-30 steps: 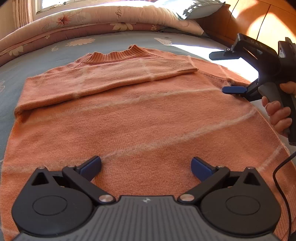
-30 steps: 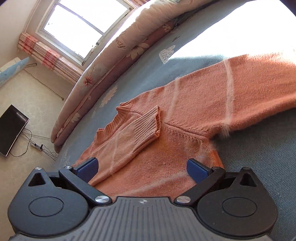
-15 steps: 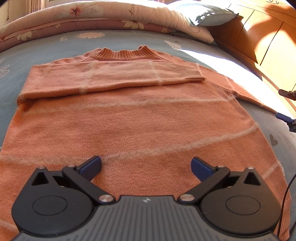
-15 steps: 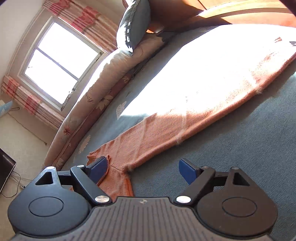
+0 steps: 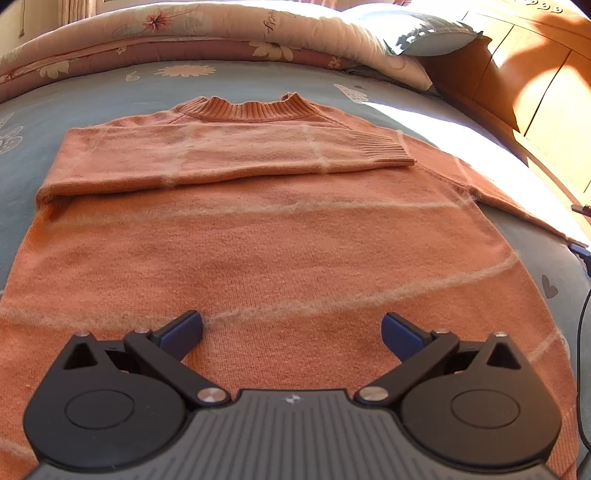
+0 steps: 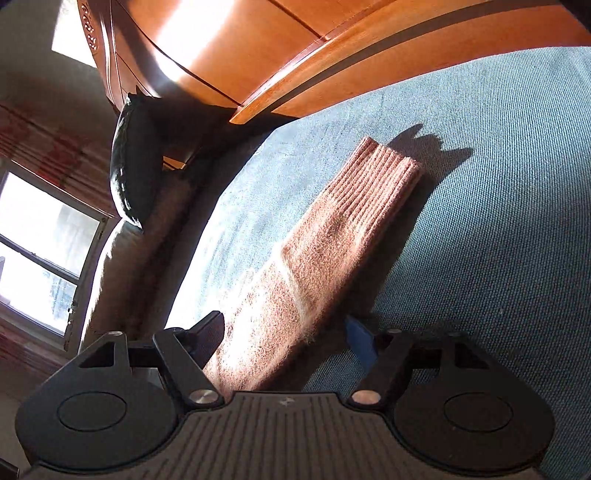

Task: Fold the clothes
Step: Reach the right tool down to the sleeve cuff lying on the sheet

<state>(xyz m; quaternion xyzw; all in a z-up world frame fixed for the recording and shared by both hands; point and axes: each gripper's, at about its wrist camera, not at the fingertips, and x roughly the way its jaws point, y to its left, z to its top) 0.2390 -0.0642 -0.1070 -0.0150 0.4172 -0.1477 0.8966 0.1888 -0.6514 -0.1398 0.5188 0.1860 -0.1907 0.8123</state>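
Note:
An orange sweater (image 5: 280,251) with pale stripes lies flat on the blue bedsheet, collar (image 5: 247,109) far from me. Its left sleeve (image 5: 221,155) is folded across the chest, cuff to the right. The right sleeve (image 6: 314,258) stretches out over the sheet, its ribbed cuff (image 6: 380,177) at the far end. My left gripper (image 5: 291,332) hovers open over the sweater's lower body, holding nothing. My right gripper (image 6: 284,332) is open, its fingers straddling the right sleeve above the cuff. Its fingertips (image 5: 581,251) just peek in at the right edge of the left wrist view.
A rolled floral quilt (image 5: 184,33) and a pillow (image 5: 424,33) lie at the far side of the bed. A wooden headboard (image 6: 295,48) runs along the right. A window (image 6: 33,251) with striped curtains is at the left. A cable (image 5: 581,350) hangs at the right.
My right gripper has travelled out along the right sleeve, from the shoulder toward the cuff, and turned toward the headboard. My left gripper has stayed open and drawn back slightly.

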